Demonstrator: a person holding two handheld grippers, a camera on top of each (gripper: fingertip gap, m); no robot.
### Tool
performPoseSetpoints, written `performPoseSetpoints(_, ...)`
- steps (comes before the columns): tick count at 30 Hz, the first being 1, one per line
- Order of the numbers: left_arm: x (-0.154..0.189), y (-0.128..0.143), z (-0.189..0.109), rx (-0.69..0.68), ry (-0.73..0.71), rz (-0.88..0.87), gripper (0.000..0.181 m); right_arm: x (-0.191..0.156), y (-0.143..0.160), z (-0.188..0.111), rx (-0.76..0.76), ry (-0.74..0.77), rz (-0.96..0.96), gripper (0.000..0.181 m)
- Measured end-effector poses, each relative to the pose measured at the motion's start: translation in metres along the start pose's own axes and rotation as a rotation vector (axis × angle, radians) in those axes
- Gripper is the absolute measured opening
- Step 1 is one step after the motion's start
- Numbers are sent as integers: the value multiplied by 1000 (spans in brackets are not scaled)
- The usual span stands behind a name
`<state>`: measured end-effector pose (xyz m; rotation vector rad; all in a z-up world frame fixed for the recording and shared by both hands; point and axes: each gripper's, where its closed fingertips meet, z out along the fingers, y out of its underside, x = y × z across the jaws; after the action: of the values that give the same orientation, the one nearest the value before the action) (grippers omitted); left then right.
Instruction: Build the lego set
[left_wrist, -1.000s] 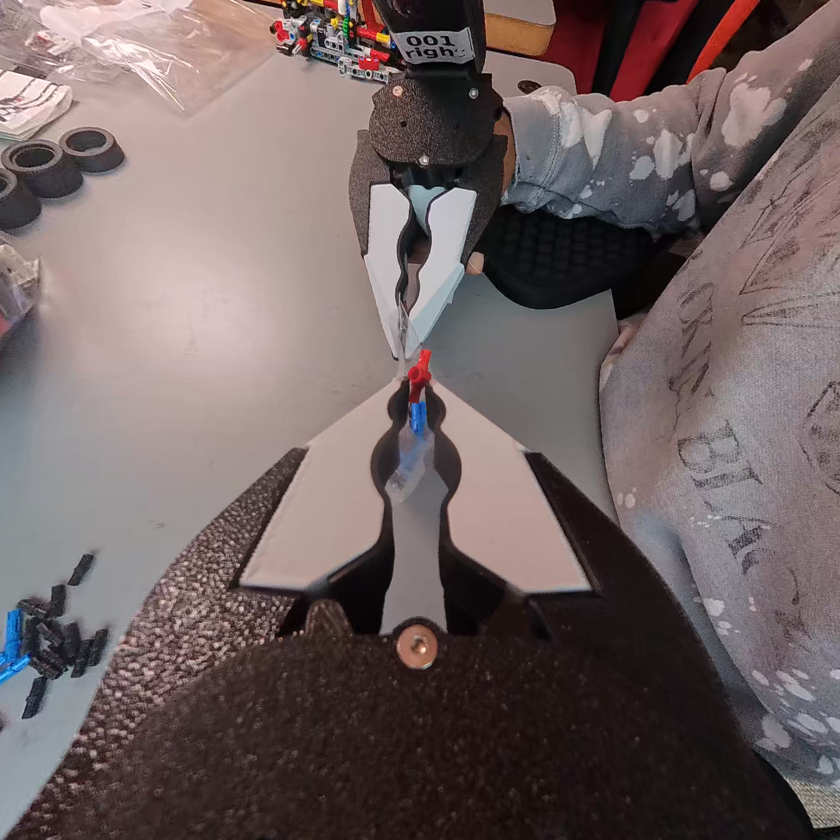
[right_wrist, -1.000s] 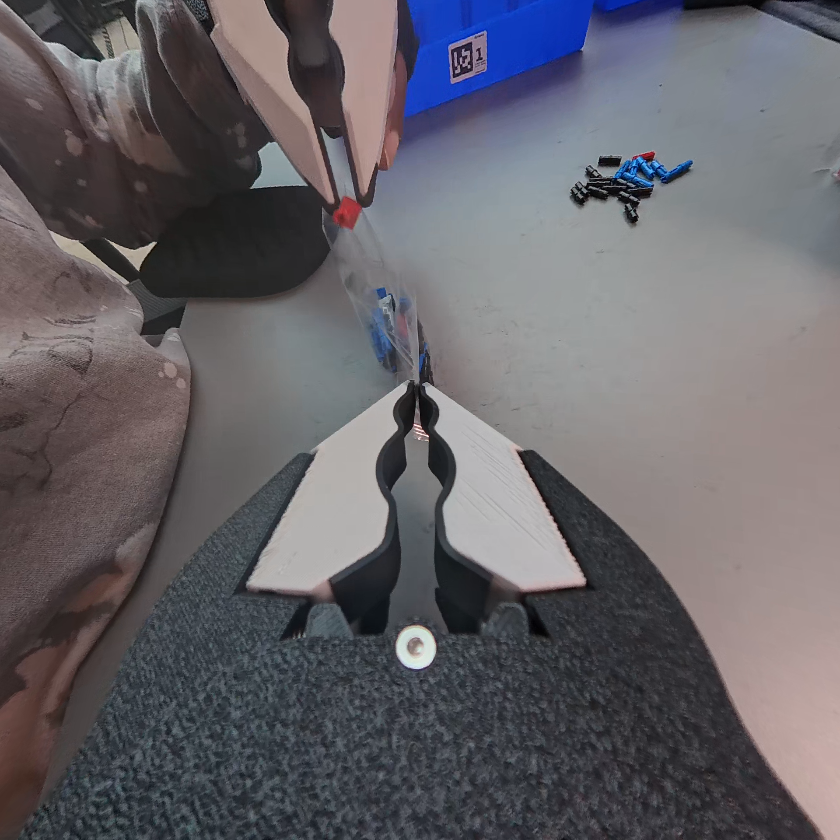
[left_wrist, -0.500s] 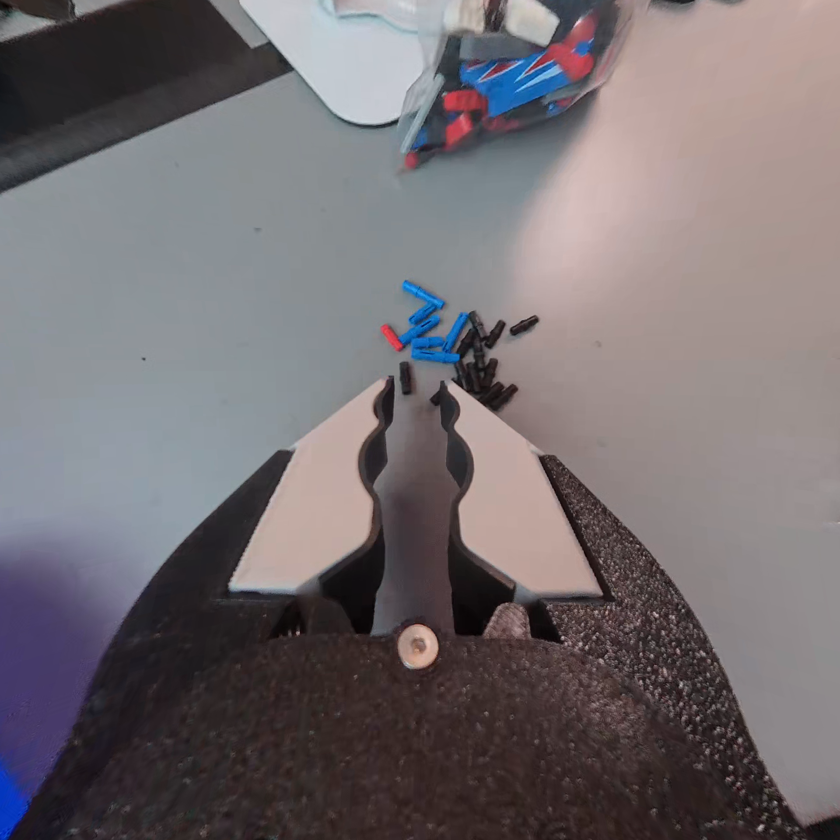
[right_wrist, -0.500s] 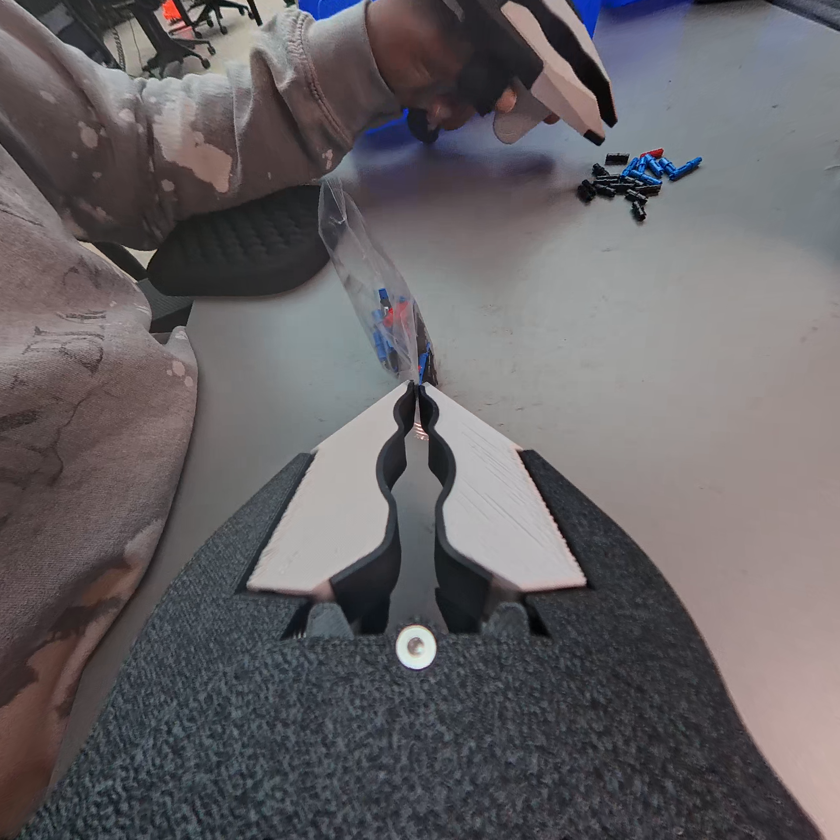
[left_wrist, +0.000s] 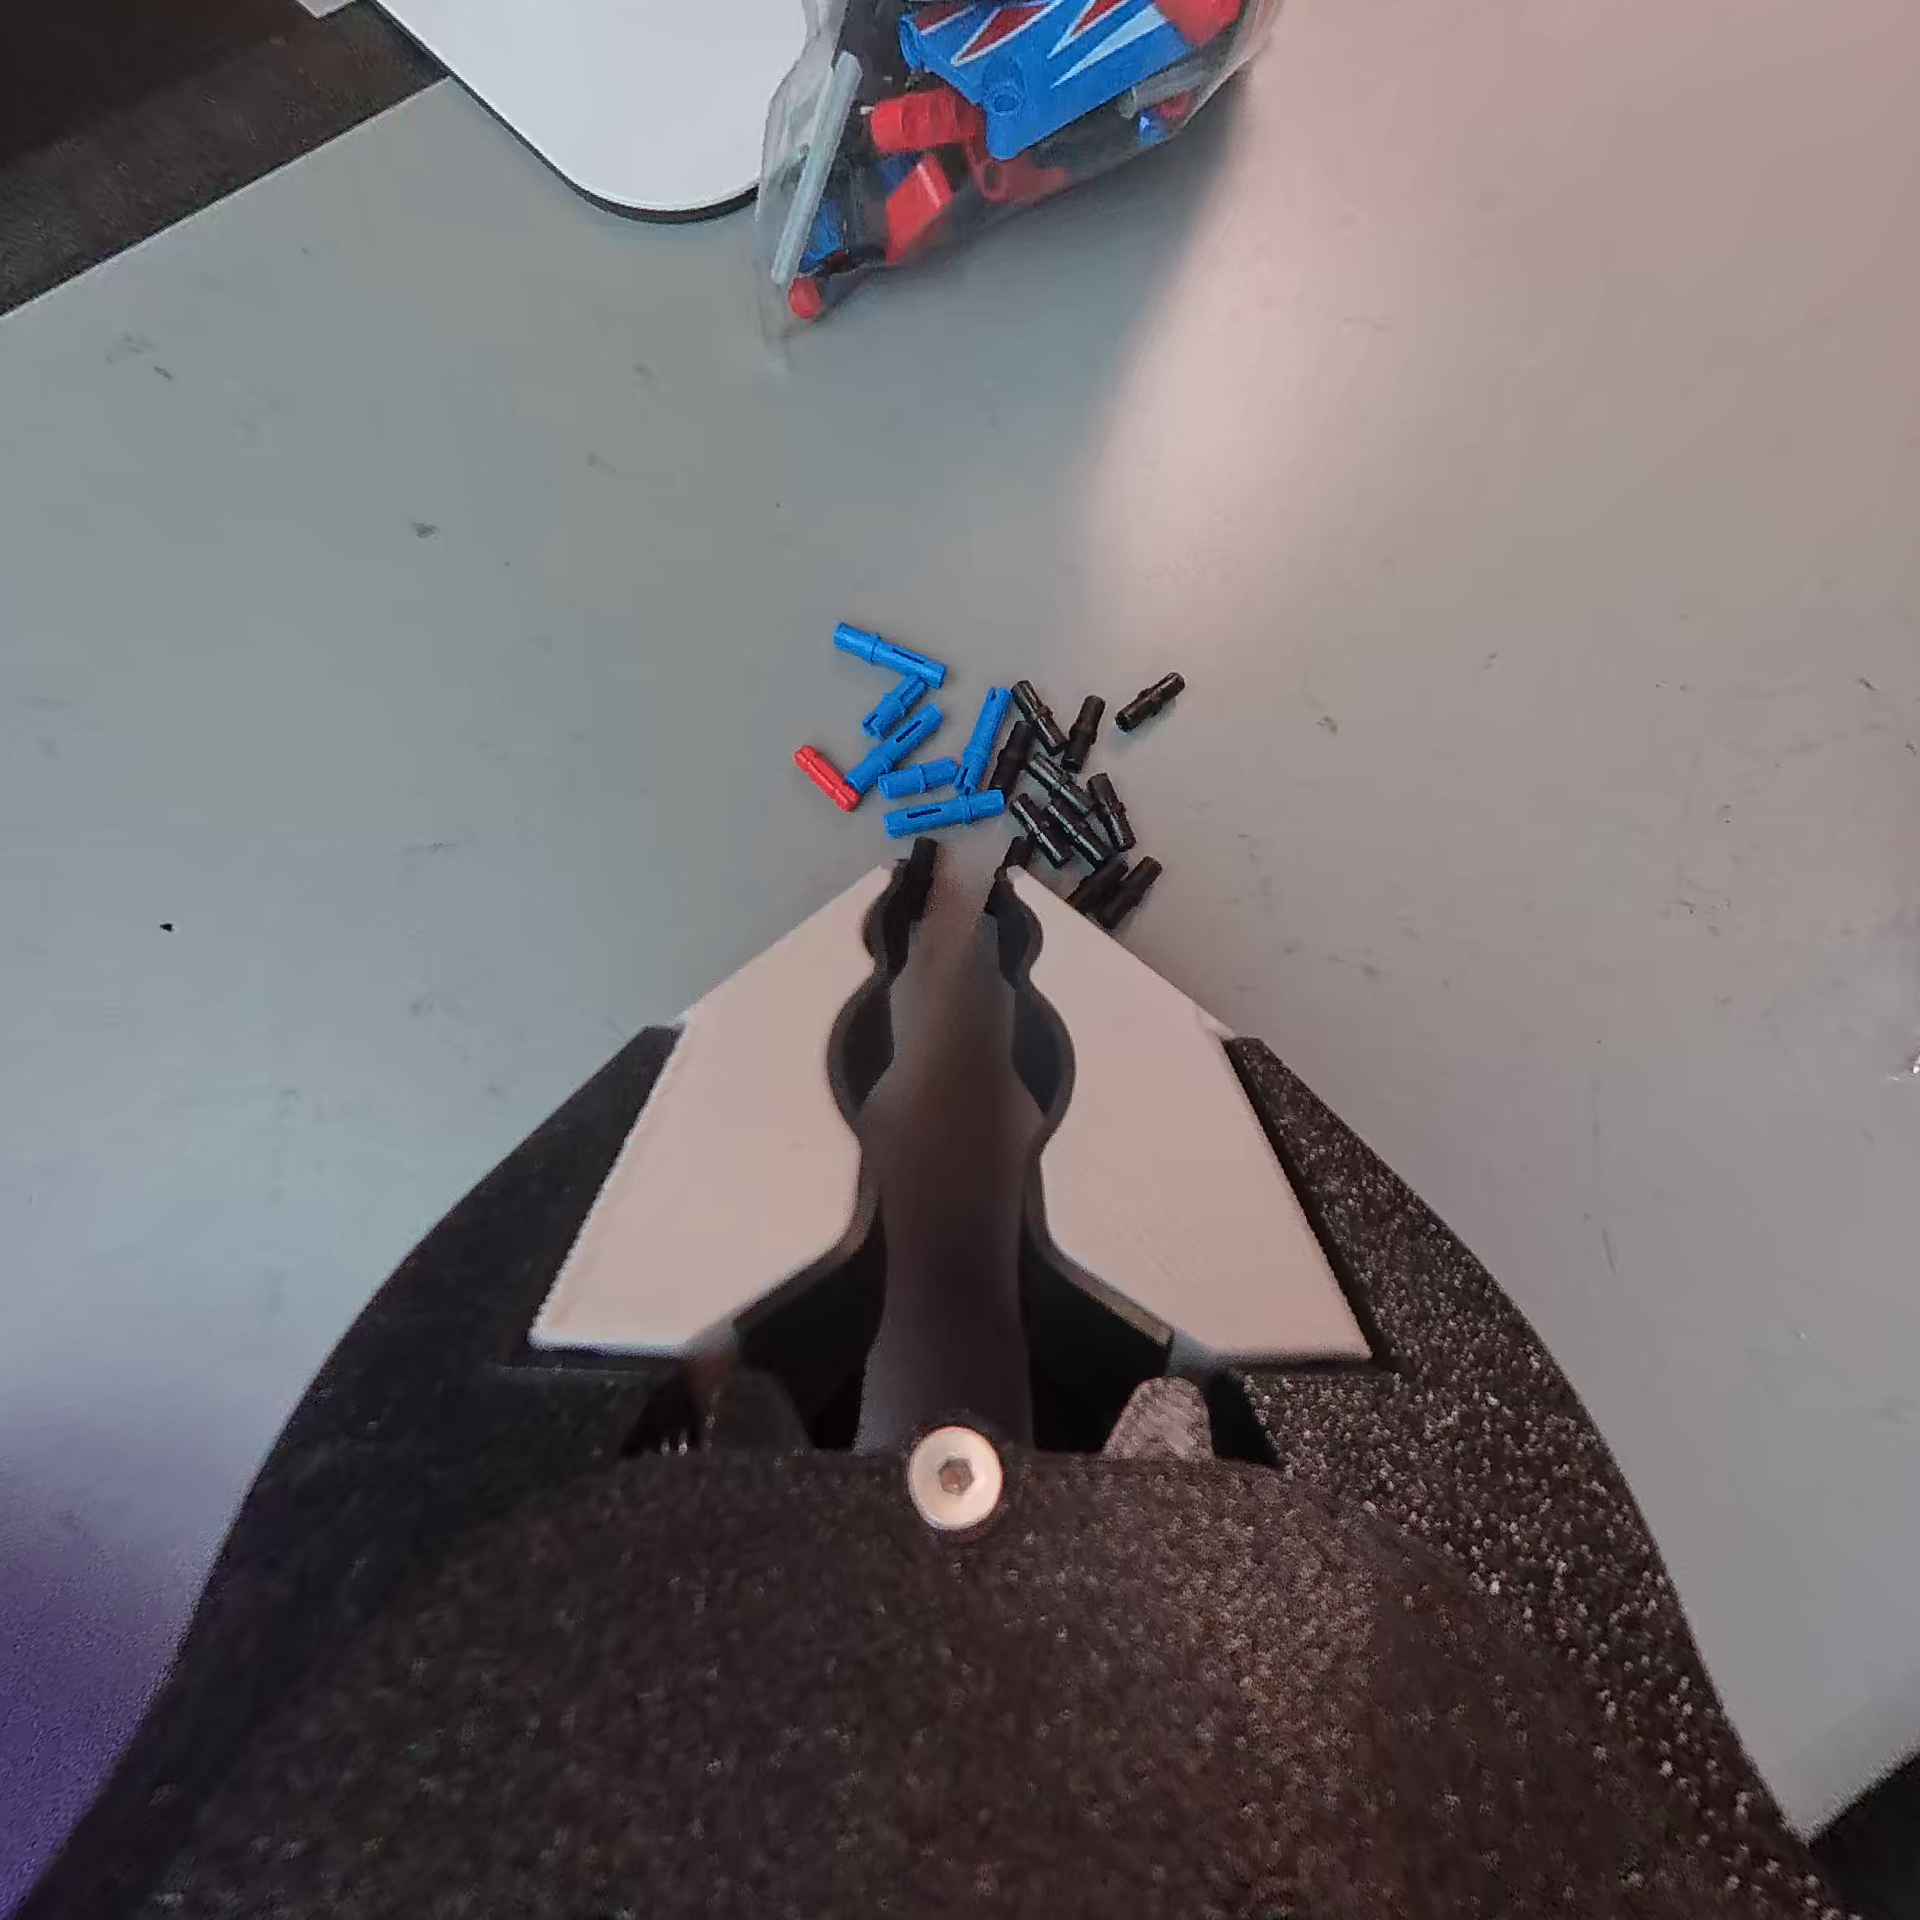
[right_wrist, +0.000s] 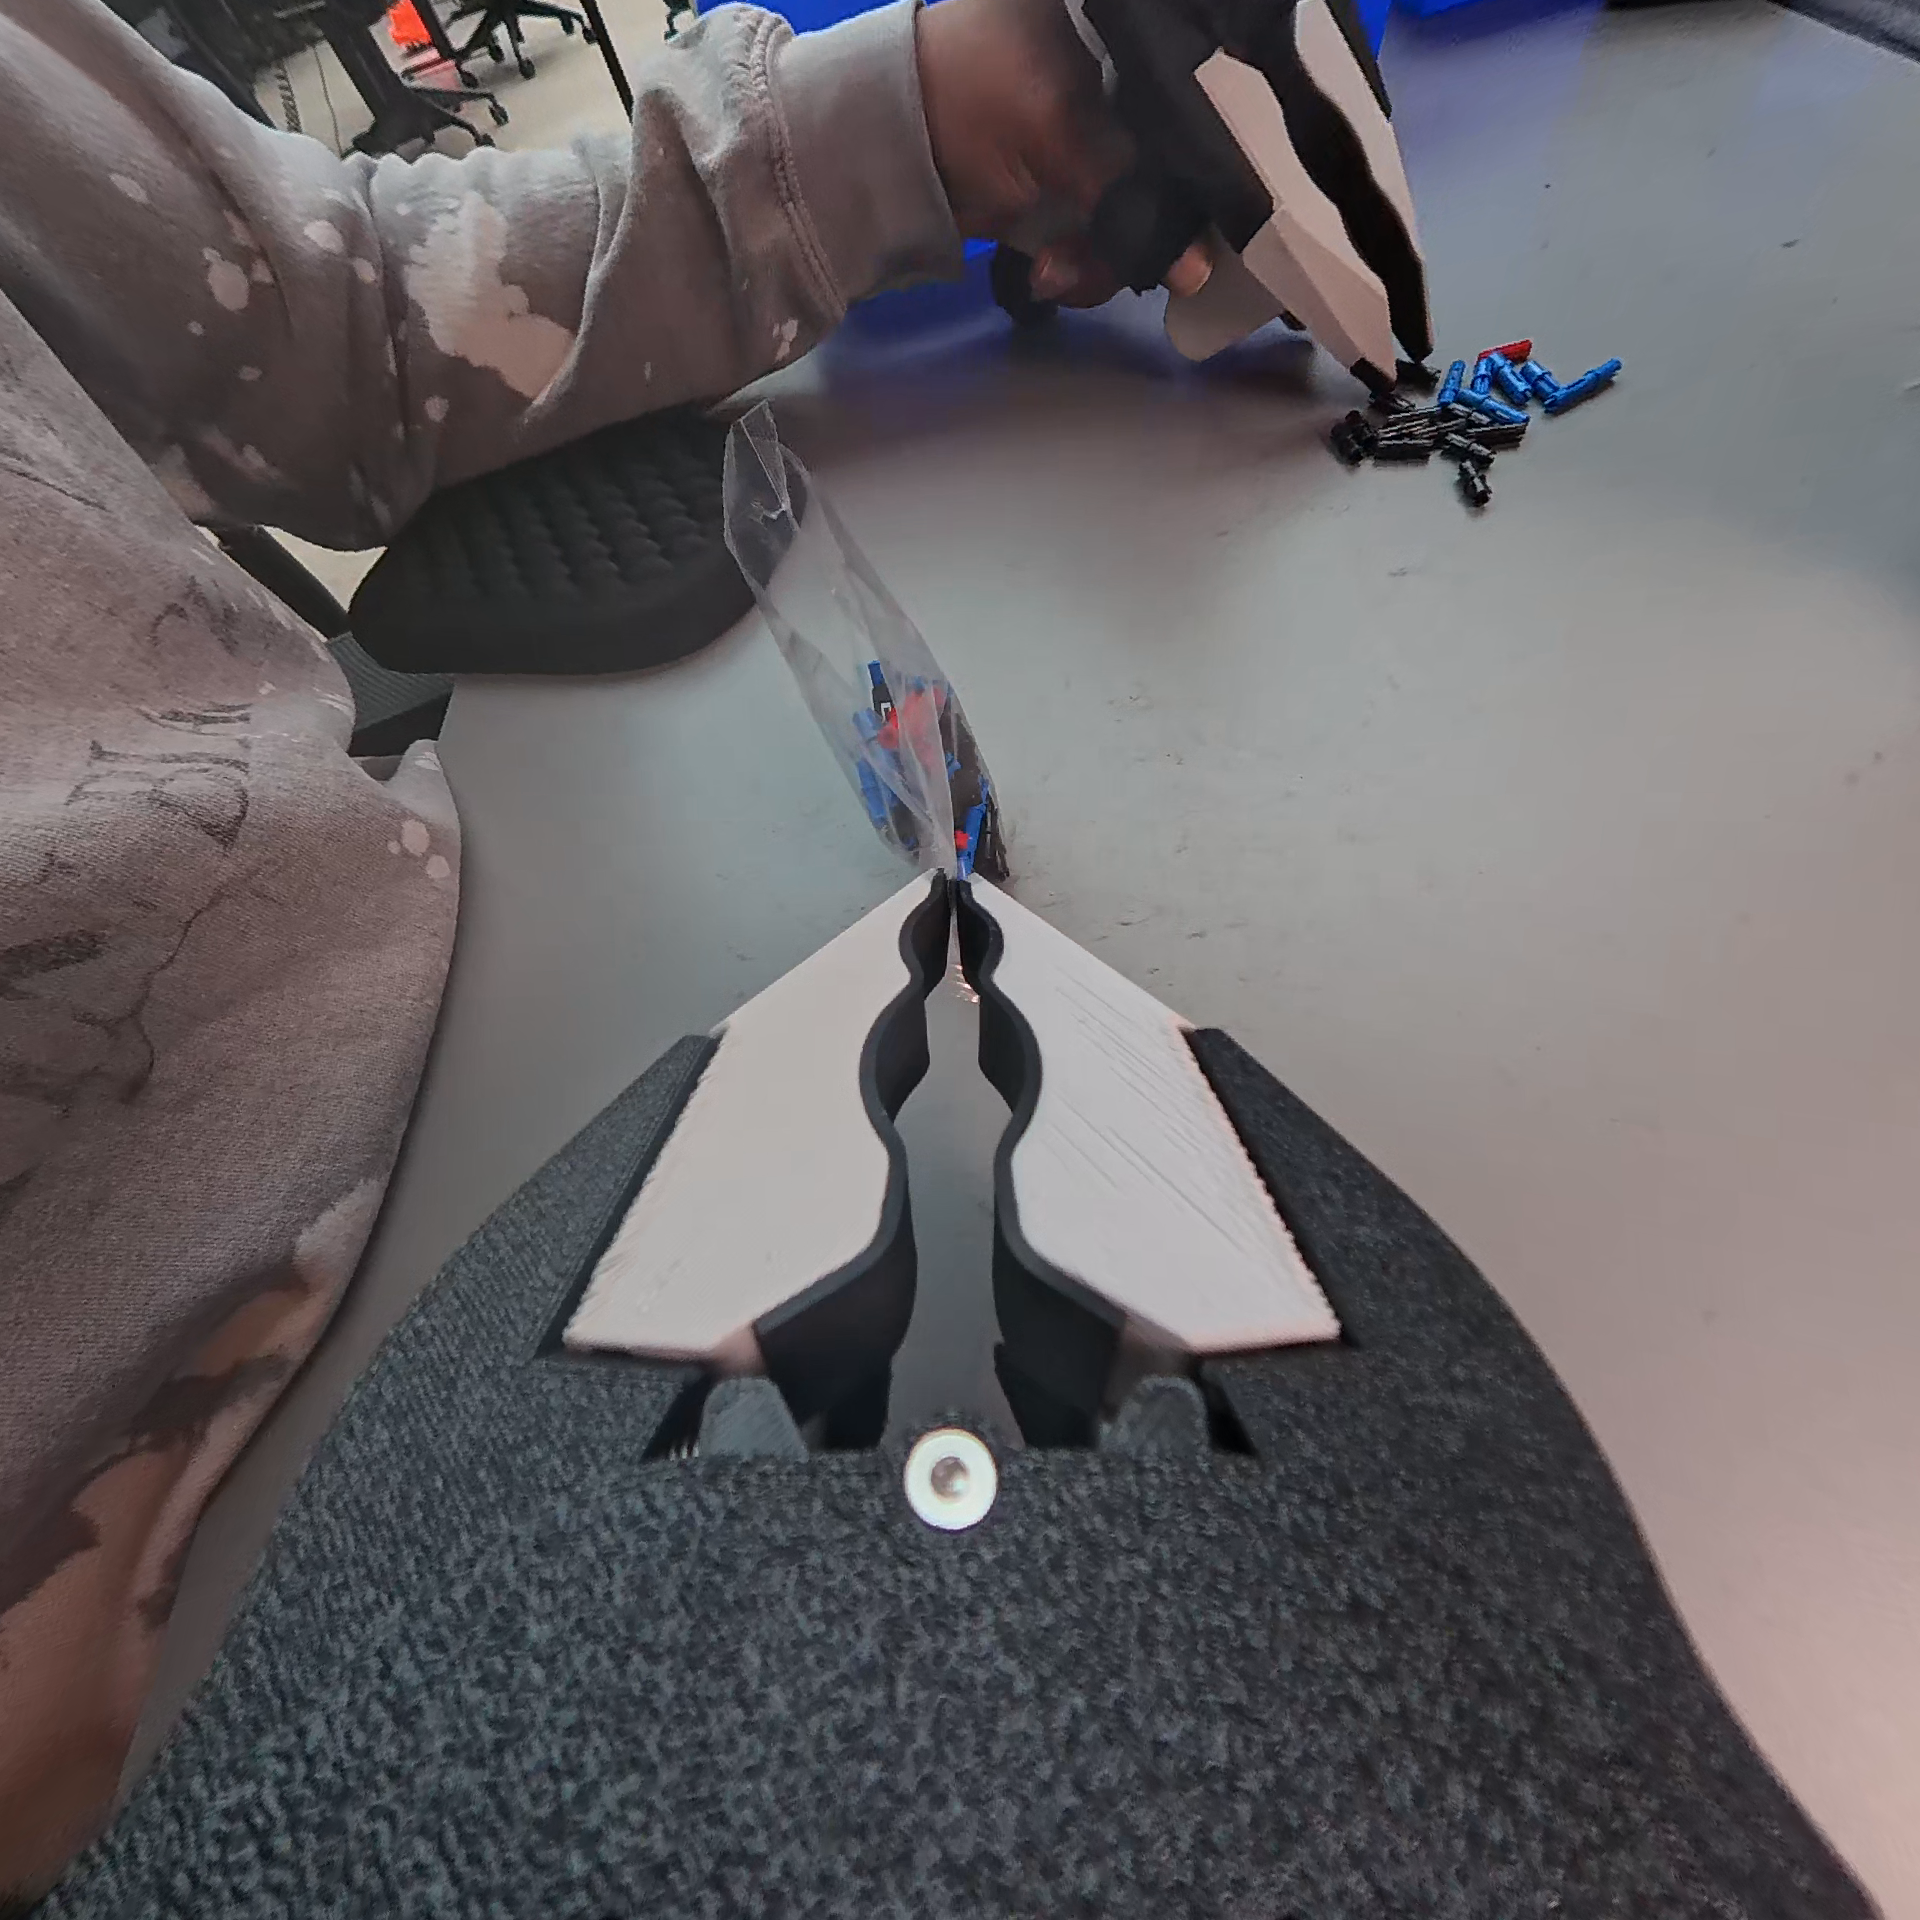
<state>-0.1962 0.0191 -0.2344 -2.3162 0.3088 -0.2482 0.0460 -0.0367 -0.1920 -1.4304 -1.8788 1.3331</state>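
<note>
1. The left hand-held gripper (left_wrist: 956, 868) hovers low over the counter (left_wrist: 416, 623), its jaws a little apart and empty, its tips at the near edge of a heap of black pins (left_wrist: 1075, 805) and blue pins (left_wrist: 914, 748), likely to pick one.
2. The right hand-held gripper (right_wrist: 951, 883) is clamped on a small clear bag (right_wrist: 883, 707) of pins, holding it upright so nothing spills.
3. A bigger parts bag (left_wrist: 997, 135) lies well beyond.
</note>
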Motion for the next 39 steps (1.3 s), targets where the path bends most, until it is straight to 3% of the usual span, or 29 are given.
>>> performPoseSetpoints(5,4,2,-3,-5,7,20,9,0,0,0,0,0,0,1)
performPoseSetpoints(15,8,3,-1,-14,26,9,27,0,0,0,3,-2,6,1)
performPoseSetpoints(30,4,5,-2,-26,-23,74,10,0,0,-1,0,-1,4,1)
performPoseSetpoints(31,5,1,-5,0,-18,69,0,0,0,-1,0,0,4,1)
performPoseSetpoints(34,18,-8,-15,29,25,79,0,1,0,-1,-1,1,4,1)
performPoseSetpoints(39,11,-11,-17,22,-59,104,0,1,1,0,-4,4,3,1)
